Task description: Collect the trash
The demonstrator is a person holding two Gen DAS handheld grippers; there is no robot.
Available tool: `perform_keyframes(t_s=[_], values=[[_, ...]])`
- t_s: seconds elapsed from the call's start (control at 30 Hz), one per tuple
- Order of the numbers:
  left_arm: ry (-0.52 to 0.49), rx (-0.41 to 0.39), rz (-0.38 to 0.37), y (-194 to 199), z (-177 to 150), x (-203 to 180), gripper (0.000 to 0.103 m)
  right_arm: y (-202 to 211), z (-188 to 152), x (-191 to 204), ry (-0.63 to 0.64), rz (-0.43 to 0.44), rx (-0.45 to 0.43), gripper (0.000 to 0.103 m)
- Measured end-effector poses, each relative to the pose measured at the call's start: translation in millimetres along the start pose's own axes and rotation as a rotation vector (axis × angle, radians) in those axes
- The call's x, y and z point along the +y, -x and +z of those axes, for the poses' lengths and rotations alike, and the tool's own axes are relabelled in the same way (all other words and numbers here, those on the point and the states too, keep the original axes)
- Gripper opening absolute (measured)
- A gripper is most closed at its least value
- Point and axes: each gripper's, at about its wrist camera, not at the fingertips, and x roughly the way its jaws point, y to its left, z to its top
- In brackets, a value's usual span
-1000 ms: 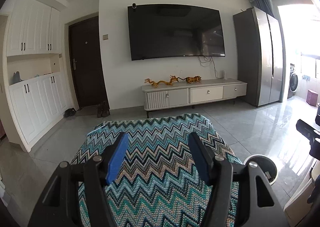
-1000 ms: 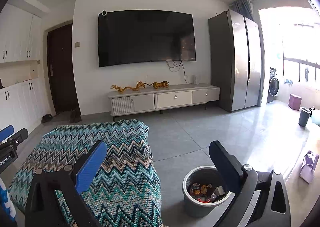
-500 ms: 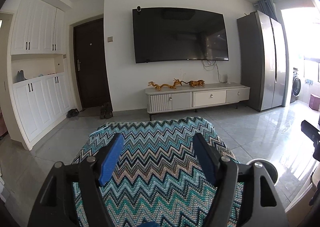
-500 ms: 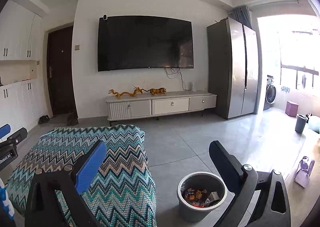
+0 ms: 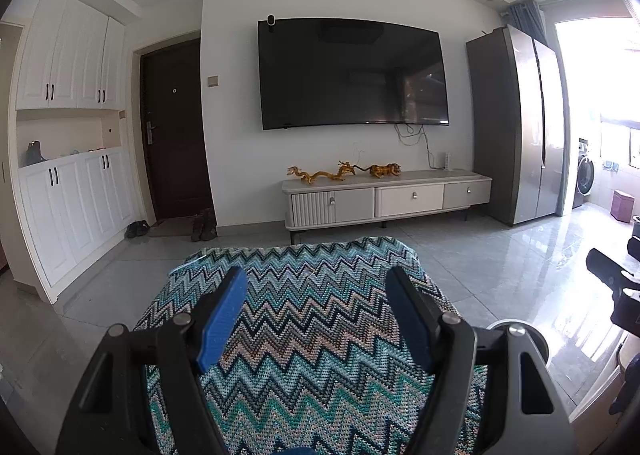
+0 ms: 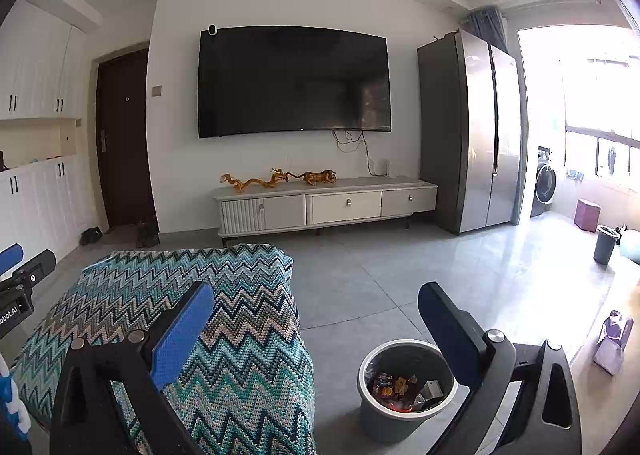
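Note:
A grey trash bin [image 6: 404, 407] stands on the floor to the right of a table covered in a zigzag cloth [image 6: 224, 327]. Colourful wrappers [image 6: 400, 389] lie inside it. My right gripper [image 6: 316, 299] is open and empty, held above the gap between cloth and bin. My left gripper [image 5: 316, 287] is open and empty over the zigzag cloth [image 5: 320, 335]. Only the bin's rim [image 5: 536, 339] shows in the left wrist view, behind the right finger. The left gripper also shows at the left edge of the right wrist view [image 6: 24, 275].
A TV cabinet [image 6: 328, 207] with golden figurines stands at the far wall under a big TV [image 6: 294, 81]. A fridge [image 6: 472, 131] is to the right. A second bin [image 6: 606, 243] and a purple bag [image 6: 612, 339] sit on the floor at right.
Both grippers have risen and tilted slightly up, so the room sits lower in view. The bin has shifted left and down in the right wrist view. Both grippers stay open.

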Motion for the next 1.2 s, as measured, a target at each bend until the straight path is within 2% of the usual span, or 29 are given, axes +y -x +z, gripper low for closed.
perform_keyframes(t_s=[0.7, 1.2], values=[[-0.038, -0.014, -0.033, 5, 0, -16, 0.07, -2, -7, -6, -0.013, -0.006, 0.026, 0.103], [-0.033, -0.018, -0.04, 7, -1, -14, 0.07, -2, -8, -7, -0.014, -0.008, 0.029, 0.103]])
